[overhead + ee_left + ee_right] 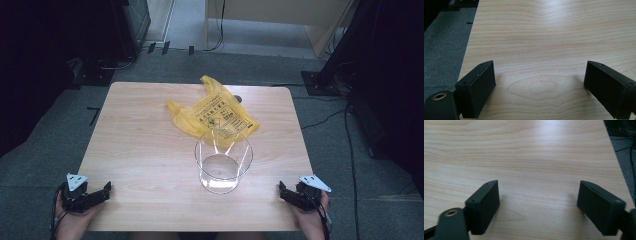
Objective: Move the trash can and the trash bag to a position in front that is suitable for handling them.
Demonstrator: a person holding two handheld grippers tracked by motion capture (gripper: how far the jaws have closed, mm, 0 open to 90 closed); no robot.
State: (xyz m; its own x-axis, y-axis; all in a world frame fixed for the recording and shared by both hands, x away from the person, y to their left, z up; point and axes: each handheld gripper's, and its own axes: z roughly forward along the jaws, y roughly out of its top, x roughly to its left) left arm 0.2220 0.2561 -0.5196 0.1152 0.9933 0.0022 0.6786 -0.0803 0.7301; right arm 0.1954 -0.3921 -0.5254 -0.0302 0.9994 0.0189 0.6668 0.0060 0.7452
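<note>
We see a light wooden desk (140,150) standing on grey carpet. On the far half of it, a little right of the middle, lies a crumpled yellow plastic bag (212,112) with a block of black printed writing on it — the characters are too small for us to read, and we can make out no brand. Just in front of the bag, nearer to the person and touching or overlapping its near edge as we look from above, stands a clear round container (223,161), upright and with nothing inside it; part of the bag's print shows through its wall.

At the near left corner of the desk we find the left gripper (102,191), held in a hand, and at the near right corner the right gripper (284,191), both well apart from the container and the bag. In the left gripper view the two black fingers (477,86) stand wide apart with only bare wood between them. In the right gripper view the fingers (485,205) are also apart — nothing is held.
</note>
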